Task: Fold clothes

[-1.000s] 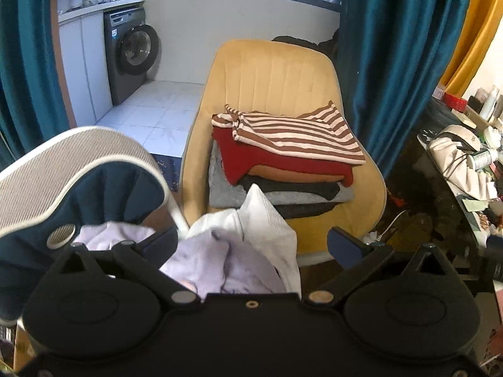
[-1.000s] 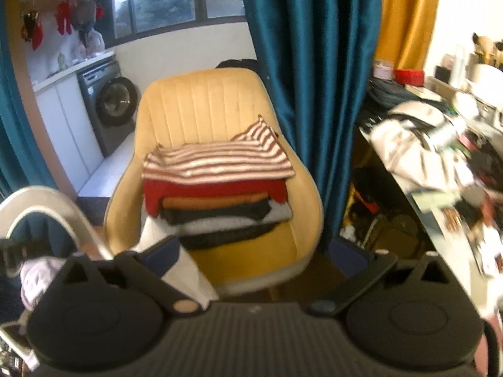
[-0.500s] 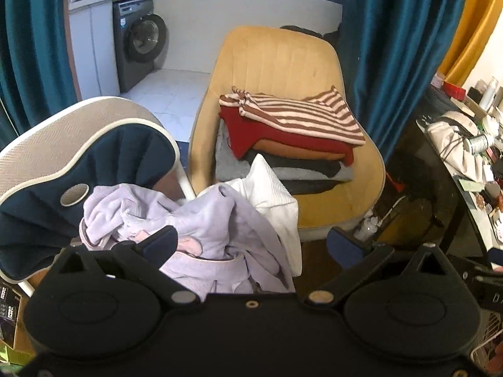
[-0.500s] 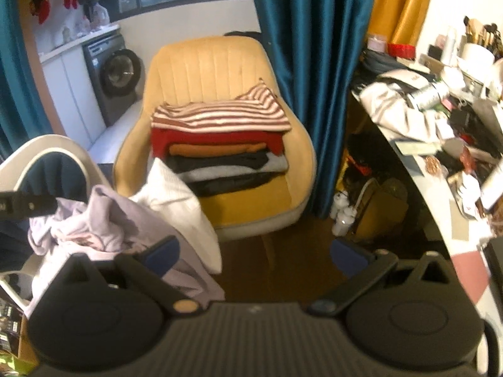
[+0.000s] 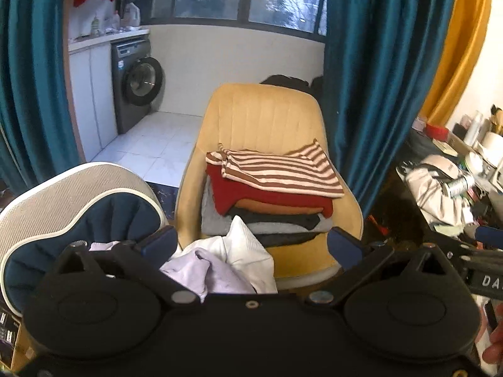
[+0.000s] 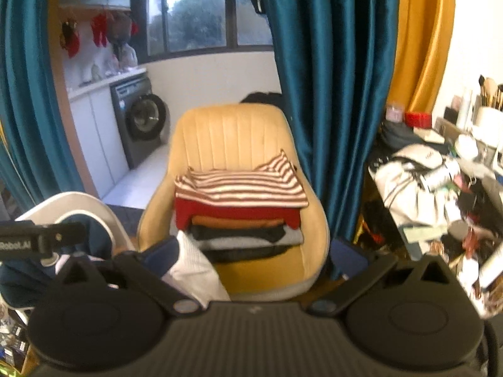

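**Next garment: pickup from heap**

Left gripper [image 5: 250, 245] and right gripper [image 6: 254, 256]: jaws spread wide, holding nothing. Unfolded lilac garment [image 5: 201, 270] and white garment [image 5: 242, 248] lie heaped just below. Folded stack [image 5: 270, 194] on yellow chair [image 5: 264, 116]. Advice: pinch one garment only, near a shoulder seam.

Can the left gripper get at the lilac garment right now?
Probably yes: the lilac garment lies crumpled just ahead of the open left gripper, between its fingers, nothing covering it; only the white garment bunches alongside.
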Demonstrator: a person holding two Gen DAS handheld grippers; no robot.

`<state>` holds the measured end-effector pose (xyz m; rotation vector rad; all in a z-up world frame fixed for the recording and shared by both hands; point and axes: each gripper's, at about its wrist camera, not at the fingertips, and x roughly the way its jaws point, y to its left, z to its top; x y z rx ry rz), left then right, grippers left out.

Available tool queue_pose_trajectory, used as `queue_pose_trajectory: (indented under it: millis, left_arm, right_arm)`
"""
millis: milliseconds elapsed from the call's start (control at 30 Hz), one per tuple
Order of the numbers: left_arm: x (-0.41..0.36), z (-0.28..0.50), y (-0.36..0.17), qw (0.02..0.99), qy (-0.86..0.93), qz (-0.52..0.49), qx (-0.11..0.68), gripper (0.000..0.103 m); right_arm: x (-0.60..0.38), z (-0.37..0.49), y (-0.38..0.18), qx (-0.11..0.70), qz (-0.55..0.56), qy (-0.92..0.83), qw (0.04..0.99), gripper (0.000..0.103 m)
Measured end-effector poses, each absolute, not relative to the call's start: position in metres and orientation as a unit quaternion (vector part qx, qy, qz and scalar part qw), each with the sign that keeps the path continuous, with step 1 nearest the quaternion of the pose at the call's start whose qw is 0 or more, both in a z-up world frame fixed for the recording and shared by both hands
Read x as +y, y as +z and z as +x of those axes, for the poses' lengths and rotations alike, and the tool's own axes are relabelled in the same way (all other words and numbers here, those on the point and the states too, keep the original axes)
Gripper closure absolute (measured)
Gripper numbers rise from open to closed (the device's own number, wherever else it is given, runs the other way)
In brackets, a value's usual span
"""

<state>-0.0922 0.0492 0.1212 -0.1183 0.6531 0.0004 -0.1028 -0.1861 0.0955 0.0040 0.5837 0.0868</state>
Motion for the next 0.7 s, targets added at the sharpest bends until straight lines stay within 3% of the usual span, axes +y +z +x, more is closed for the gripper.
queue_pose_trajectory:
  millis: [367,700]
  left_arm:
    - [0.035,-0.092,0.089,0.922,0.039,-0.069,0.379,0.0]
    - [0.005,-0.105,0.105,0.943,0.064,-0.003,0.327,0.0]
  right_arm:
    - [-0.205,-0.111,0.079,0.314,0.001,0.051,0.948,0.001]
    - [-0.219,-0.12,0.08,0.307,0.008,0.052,0.95,0.001]
